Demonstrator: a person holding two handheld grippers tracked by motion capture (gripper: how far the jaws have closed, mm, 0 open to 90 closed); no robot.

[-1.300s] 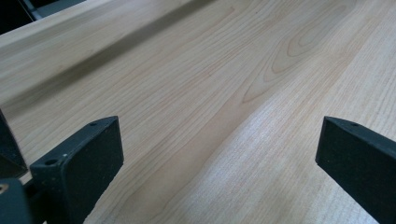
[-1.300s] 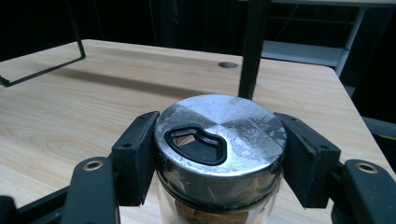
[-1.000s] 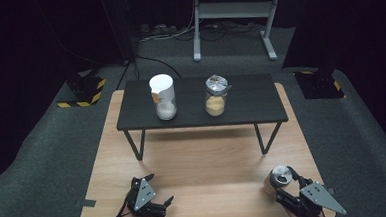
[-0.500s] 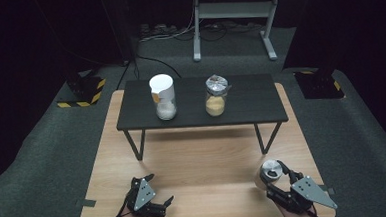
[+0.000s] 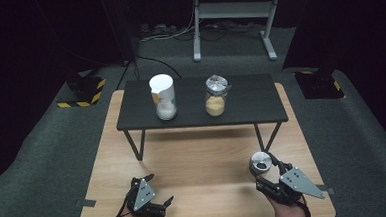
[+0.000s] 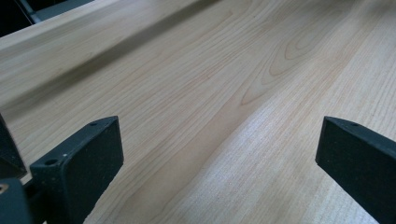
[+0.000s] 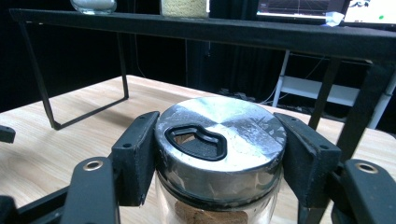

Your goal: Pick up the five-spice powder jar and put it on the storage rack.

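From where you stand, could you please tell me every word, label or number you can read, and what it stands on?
None is readable.
Jar with the white lid: small yellow tag, too small to read.
Screen behind the black shelf: coloured traces, too blurred to read.

My two handheld grippers, black with grey top plates.

My left gripper [image 5: 153, 190] and right gripper [image 5: 269, 168] each carry a grey three-cornered plate with dark screws; blocky matte-black jaws show small holes, and brass-ringed bolt holes sit near the right base.
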